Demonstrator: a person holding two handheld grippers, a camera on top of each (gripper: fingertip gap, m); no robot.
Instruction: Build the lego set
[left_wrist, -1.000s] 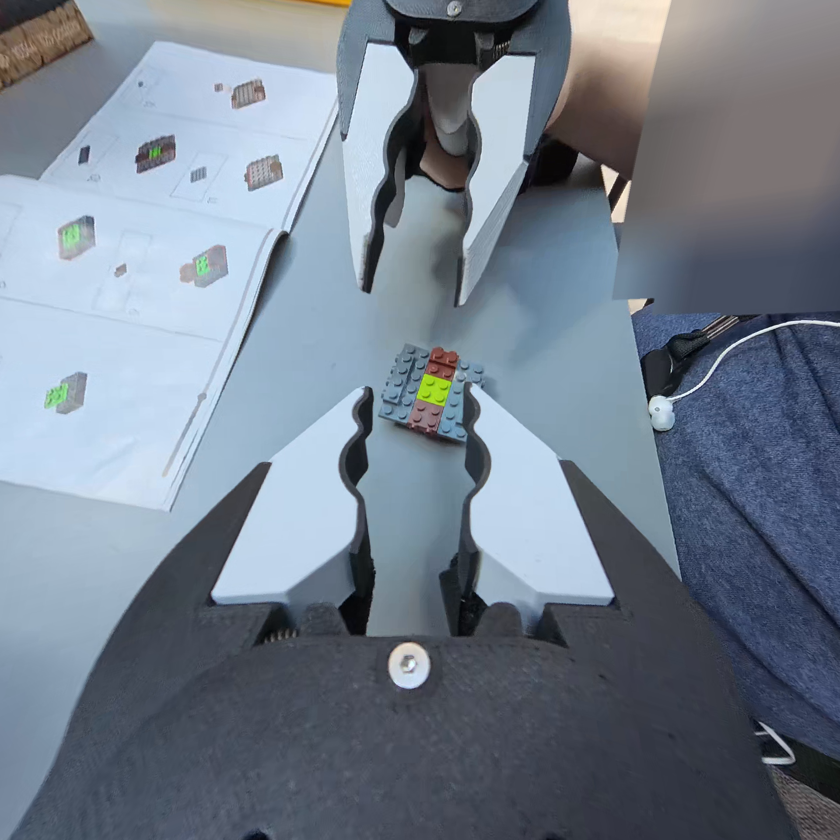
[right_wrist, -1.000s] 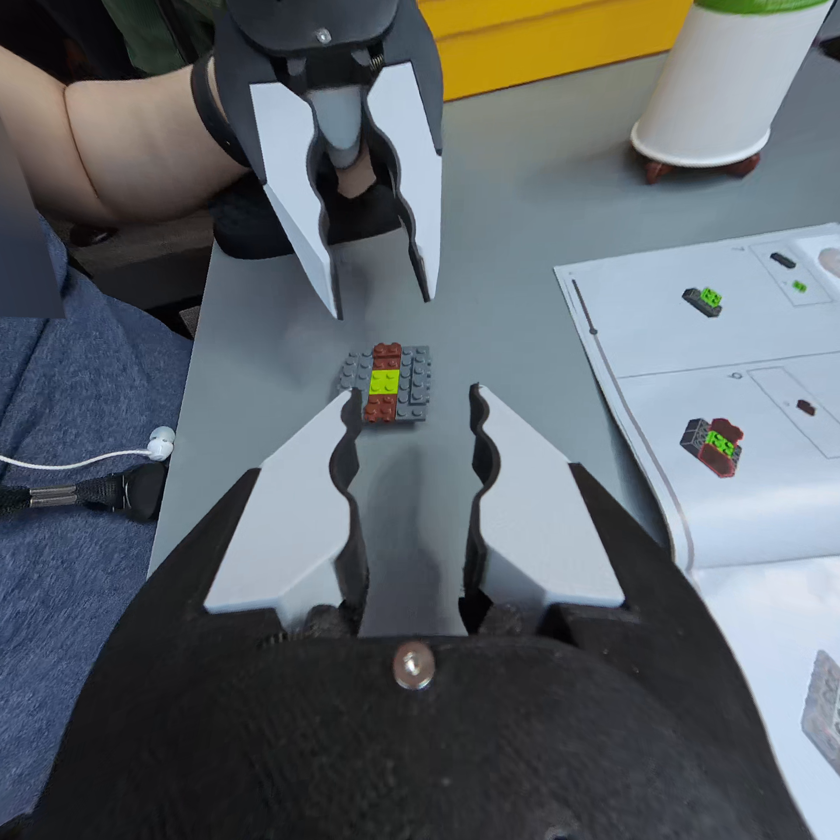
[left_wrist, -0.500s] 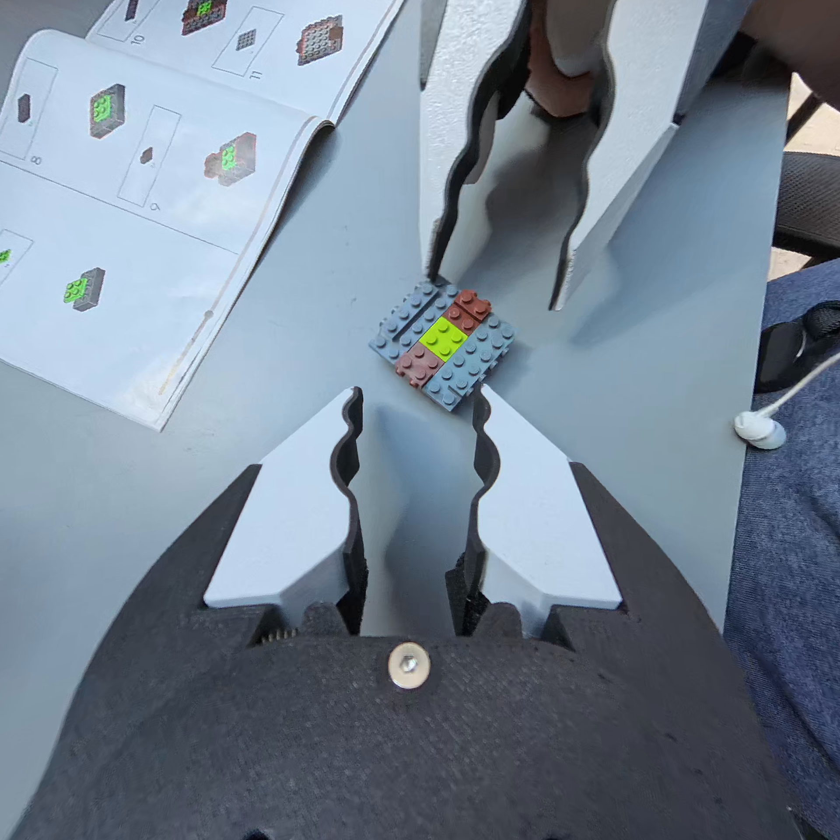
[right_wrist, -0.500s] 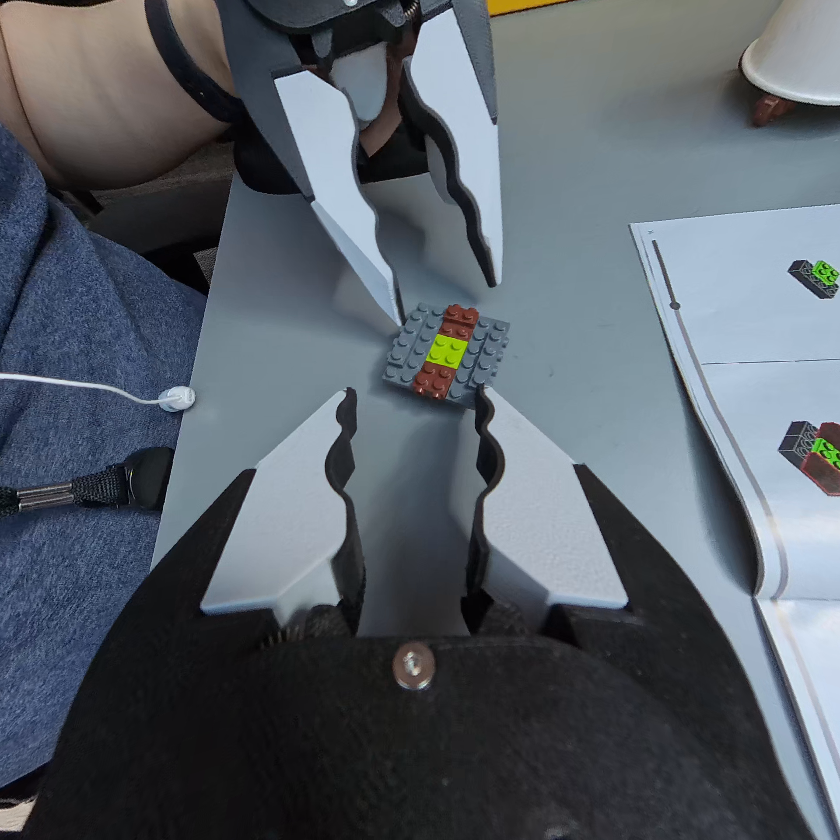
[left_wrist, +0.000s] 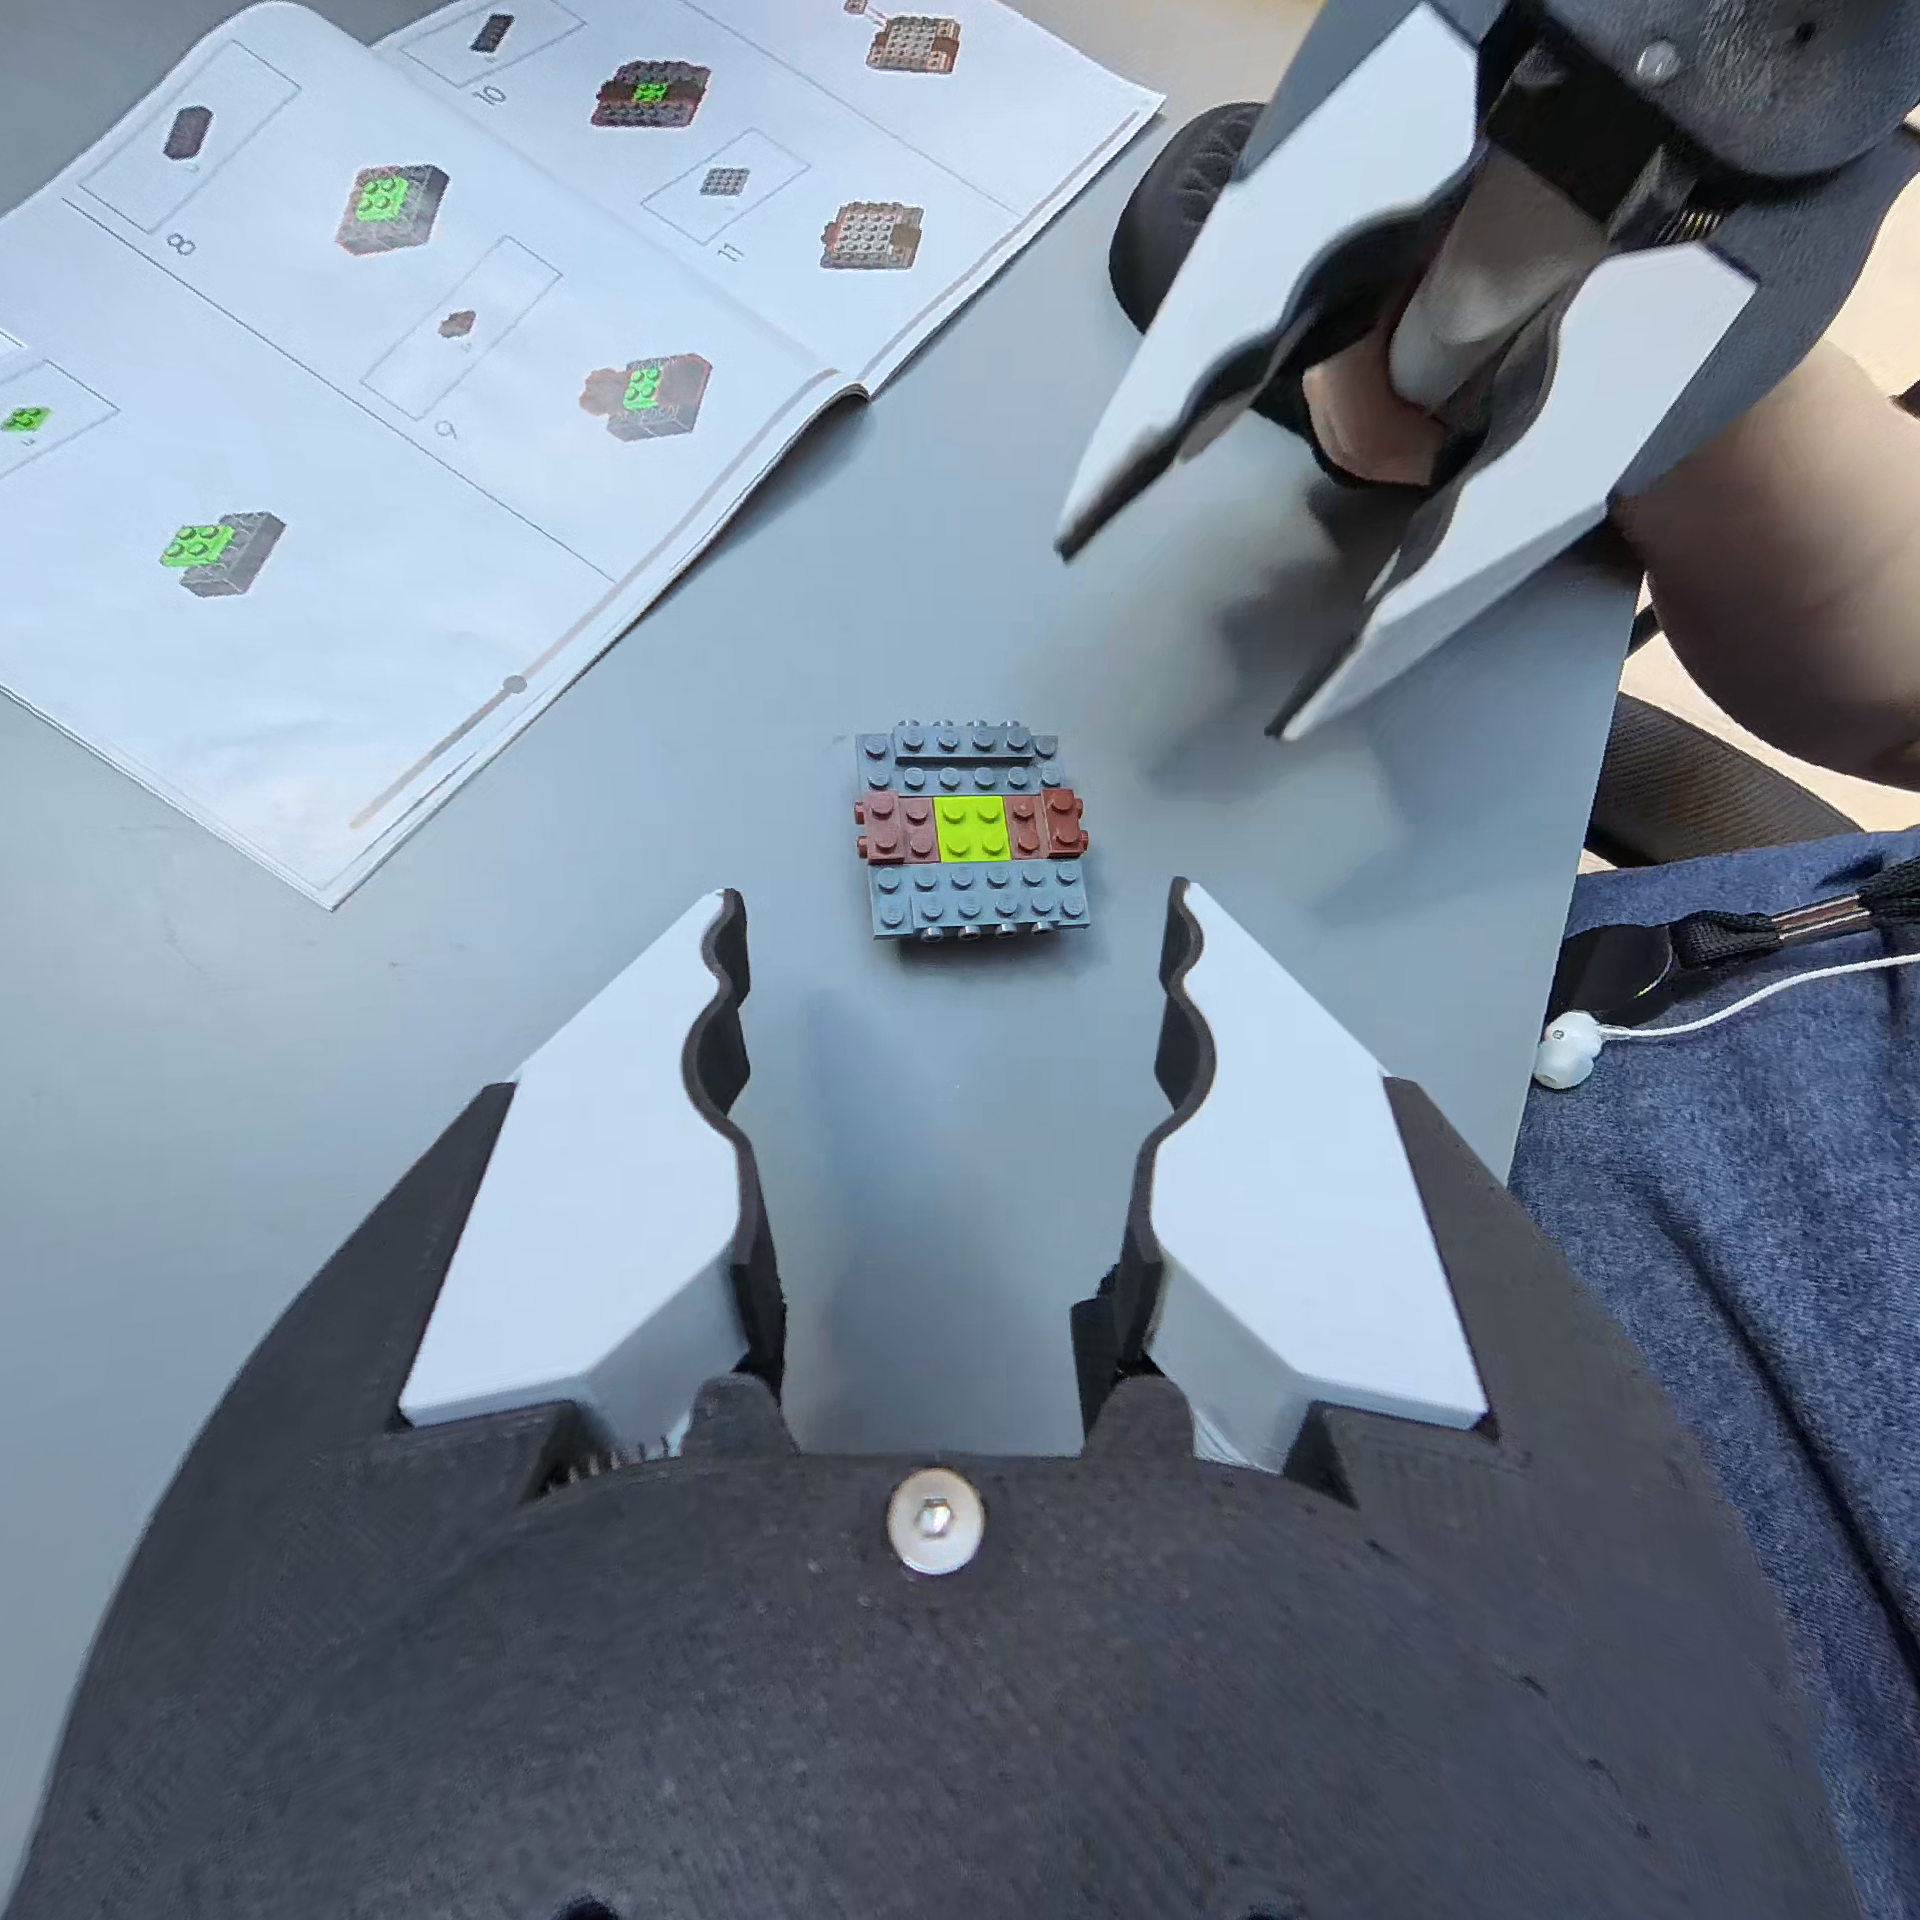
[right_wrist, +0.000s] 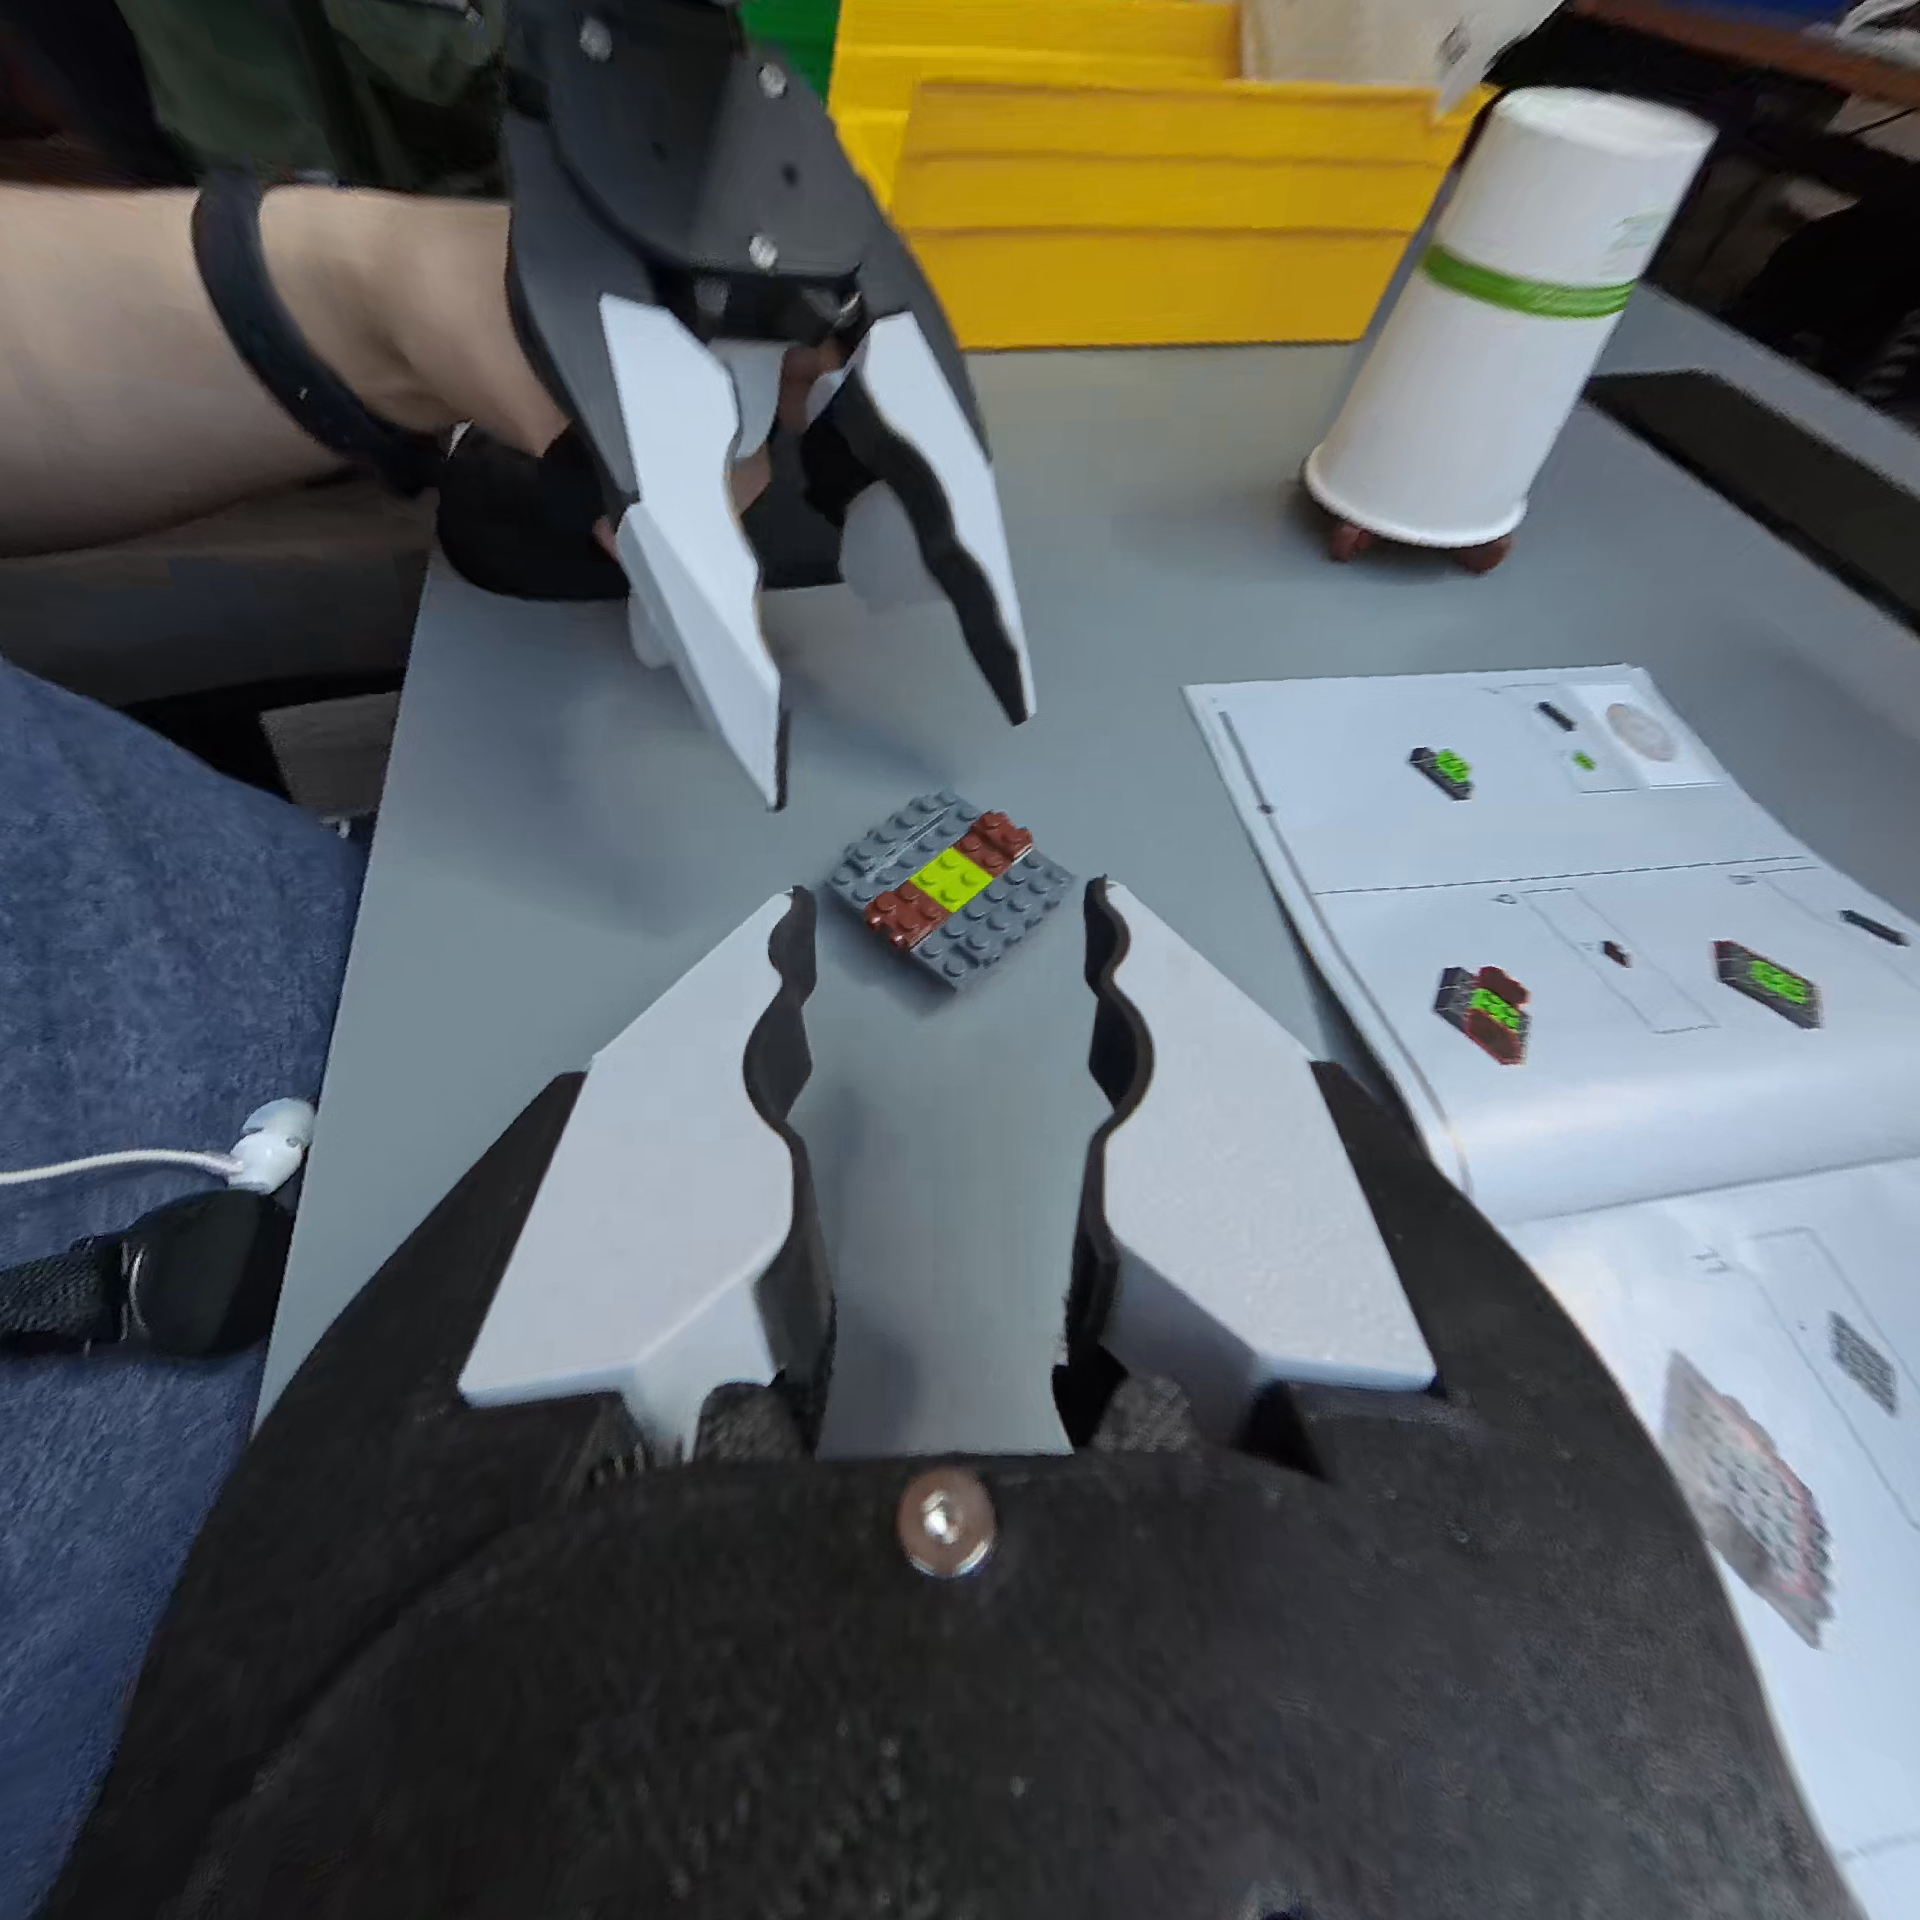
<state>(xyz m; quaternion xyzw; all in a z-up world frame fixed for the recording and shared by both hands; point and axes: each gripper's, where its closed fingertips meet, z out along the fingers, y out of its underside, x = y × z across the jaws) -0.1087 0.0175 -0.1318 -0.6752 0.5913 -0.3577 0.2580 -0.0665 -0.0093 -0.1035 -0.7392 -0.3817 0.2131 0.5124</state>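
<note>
Lego build (left_wrist: 971, 831) lies flat on the grey table (left_wrist: 312, 1039), centre of the left wrist view, just above the gap of the left gripper (left_wrist: 956, 904): grey studded plates with a brown strip and a lime square across the middle. Nothing touches it. Left gripper wide, nothing held, fingertips just short of the build on either side. Right gripper (left_wrist: 1174, 644) enters from the upper right of that view, tilted down, also spread and holding nothing, tips apart from the build, slightly blurred.

Right wrist view: same build (right_wrist: 951, 899) sits diagonal, centre frame, just beyond the right gripper (right_wrist: 945, 899) tips; left gripper (right_wrist: 899, 758) hangs above it from upper centre, with a bare forearm (right_wrist: 156, 343) at upper left.

Only the right wrist view shows the upturned white paper cup (right_wrist: 1496, 322) with a green band, upper right, resting on brown bricks (right_wrist: 1351, 540), and the yellow bins (right_wrist: 1143, 208) behind it.

Instruction booklet (left_wrist: 416, 364) lies open at upper left in the left view, right edge (right_wrist: 1558, 935) in the right view; it carries step diagrams and numerals. White earbud (left_wrist: 1569, 1060) and blue fabric (left_wrist: 1766, 1351) at the table edge in both.
</note>
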